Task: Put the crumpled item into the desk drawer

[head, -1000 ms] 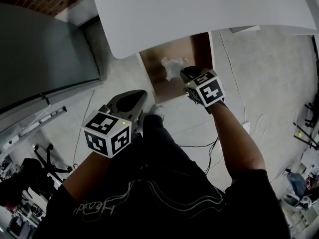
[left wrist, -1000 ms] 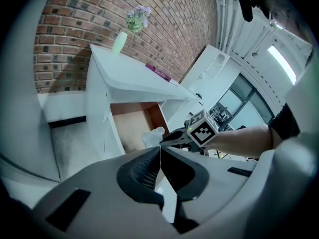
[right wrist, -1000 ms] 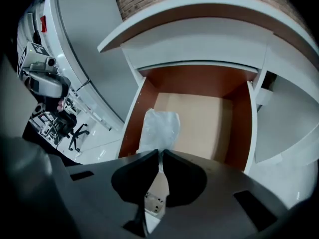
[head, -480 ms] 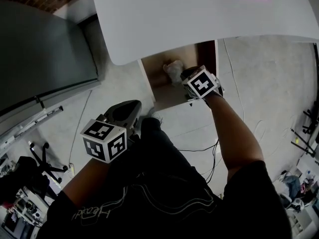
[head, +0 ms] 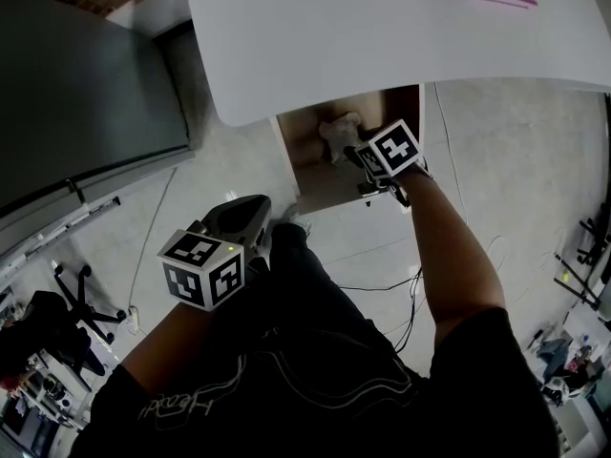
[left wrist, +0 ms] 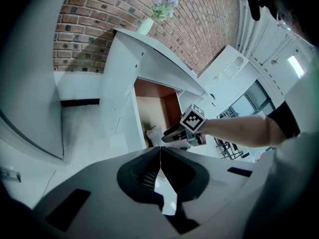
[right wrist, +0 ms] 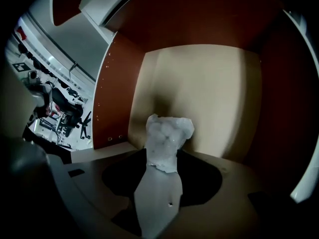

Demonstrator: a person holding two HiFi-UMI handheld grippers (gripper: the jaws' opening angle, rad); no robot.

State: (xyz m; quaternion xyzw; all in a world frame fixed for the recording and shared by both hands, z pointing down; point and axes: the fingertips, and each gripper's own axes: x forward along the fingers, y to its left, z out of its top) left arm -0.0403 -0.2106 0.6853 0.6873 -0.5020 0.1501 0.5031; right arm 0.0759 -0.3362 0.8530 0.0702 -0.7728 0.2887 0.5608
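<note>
Head view: the right gripper (head: 355,151) reaches into the open drawer (head: 315,184) under the white desk (head: 382,36), its tips at the crumpled item (head: 338,134). The left gripper (head: 256,213) hangs low by the person's leg, well apart from the drawer.

Left gripper view: the left gripper's (left wrist: 160,151) jaws are pressed together with nothing between them. Beyond them, the crumpled item (left wrist: 153,135) sits at the drawer's front.

Right gripper view: the right gripper's (right wrist: 162,158) jaws are opening. The crumpled item (right wrist: 168,133) stands between the tips, over the drawer's pale floor (right wrist: 199,93).
</note>
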